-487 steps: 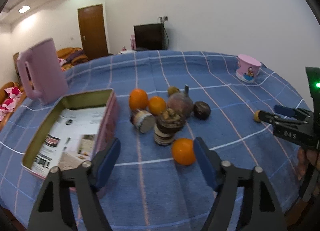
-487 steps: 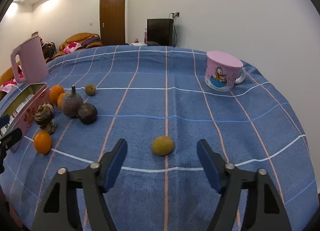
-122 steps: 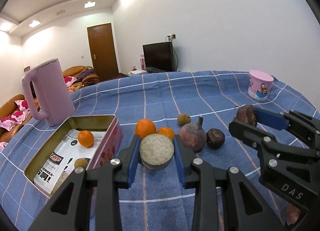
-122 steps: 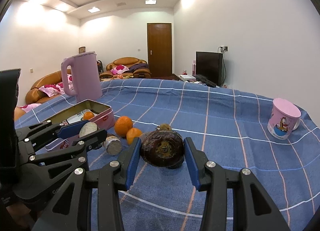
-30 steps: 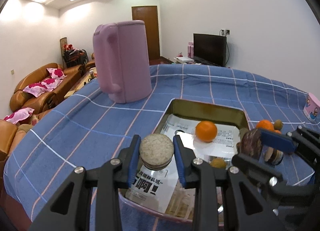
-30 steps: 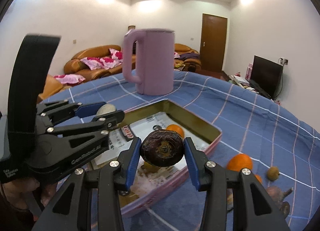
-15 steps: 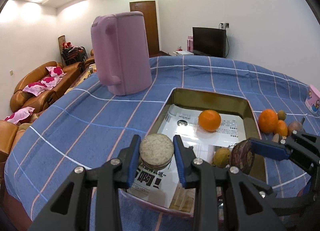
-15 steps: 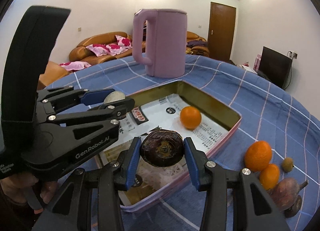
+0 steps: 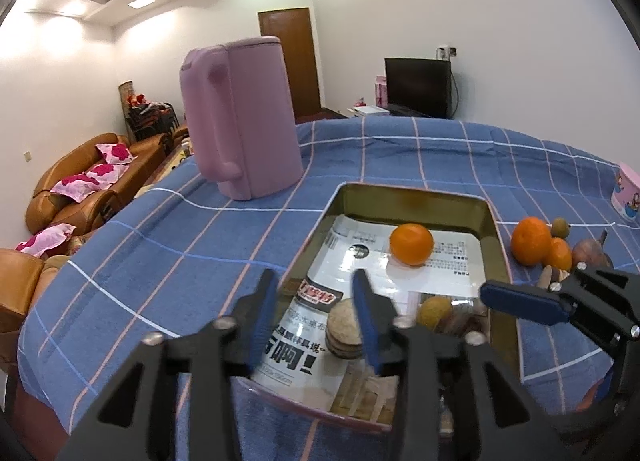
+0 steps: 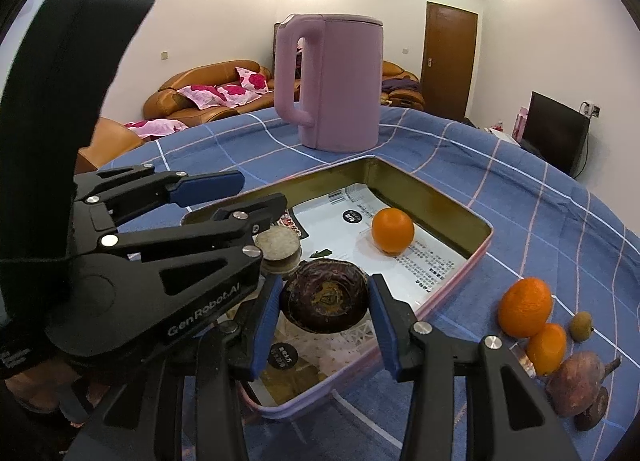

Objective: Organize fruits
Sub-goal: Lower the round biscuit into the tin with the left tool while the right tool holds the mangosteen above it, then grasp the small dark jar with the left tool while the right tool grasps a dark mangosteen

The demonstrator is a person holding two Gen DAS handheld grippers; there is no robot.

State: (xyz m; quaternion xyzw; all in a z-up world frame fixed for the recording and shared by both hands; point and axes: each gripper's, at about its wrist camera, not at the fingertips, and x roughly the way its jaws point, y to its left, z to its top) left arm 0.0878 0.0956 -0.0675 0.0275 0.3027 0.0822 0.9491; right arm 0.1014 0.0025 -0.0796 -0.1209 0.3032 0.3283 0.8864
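My left gripper (image 9: 316, 317) hovers over the near end of the open tin box (image 9: 493, 229), its jaws opening. The tan flat-faced fruit half (image 9: 340, 331) lies below on the tin's paper lining, free of the pads and partly hidden by one finger. My right gripper (image 10: 324, 321) is just above the tin (image 10: 476, 257). The dark purple fruit (image 10: 324, 299) still hangs between its blue pads, which touch both sides while the jaws are opening. In the right wrist view the left gripper (image 10: 264, 189) stands over the tan half (image 10: 278, 245). An orange (image 9: 412, 244) and a yellowish fruit (image 9: 434, 311) lie in the tin.
A tall pink kettle (image 9: 244, 133) stands on the blue checked cloth beyond the tin. Right of the tin lie two oranges (image 10: 525, 307) (image 10: 546, 347), a small brownish fruit (image 10: 581, 326) and a purple-brown fruit with a stem (image 10: 576, 385). A pink cup (image 9: 628, 197) sits far right.
The left jaws have spread and the tan fruit half has dropped from them onto the tin's lining. The right gripper has barely moved, and the dark fruit stays between its pads.
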